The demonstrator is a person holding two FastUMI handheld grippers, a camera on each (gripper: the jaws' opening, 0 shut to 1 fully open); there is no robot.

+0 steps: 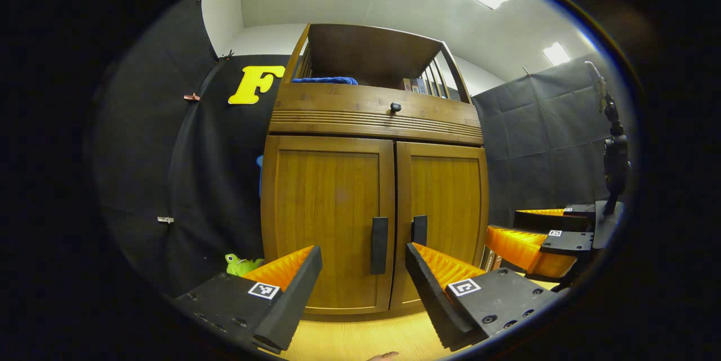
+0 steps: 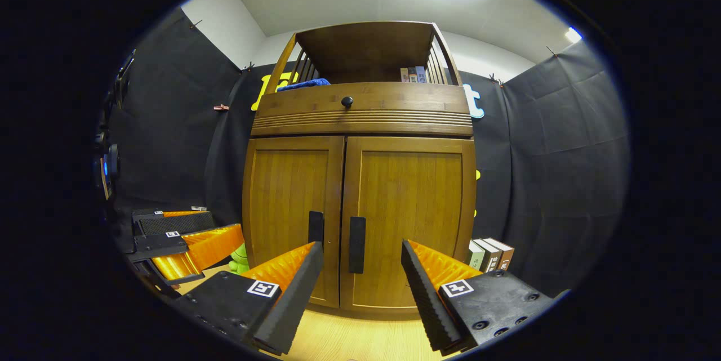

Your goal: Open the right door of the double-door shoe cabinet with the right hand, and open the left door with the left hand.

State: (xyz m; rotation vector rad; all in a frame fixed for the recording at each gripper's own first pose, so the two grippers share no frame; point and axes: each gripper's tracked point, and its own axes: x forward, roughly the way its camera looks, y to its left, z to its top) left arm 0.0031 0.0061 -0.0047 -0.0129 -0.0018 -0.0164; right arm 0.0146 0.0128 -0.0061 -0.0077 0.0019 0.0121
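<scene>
The wooden shoe cabinet stands straight ahead with both doors closed. In the left gripper view, the left door carries a dark vertical handle and the right door a second one. My left gripper is open, short of the left handle and touching nothing. In the right gripper view, the right door and its handle lie ahead of my open right gripper, with the left door's handle beside it. The right gripper also appears at the right of the left gripper view.
A drawer with a round knob sits above the doors, under an open shelf holding a blue cloth and books. A green toy lies left of the cabinet. Small boxes stand at its right. The floor is light wood.
</scene>
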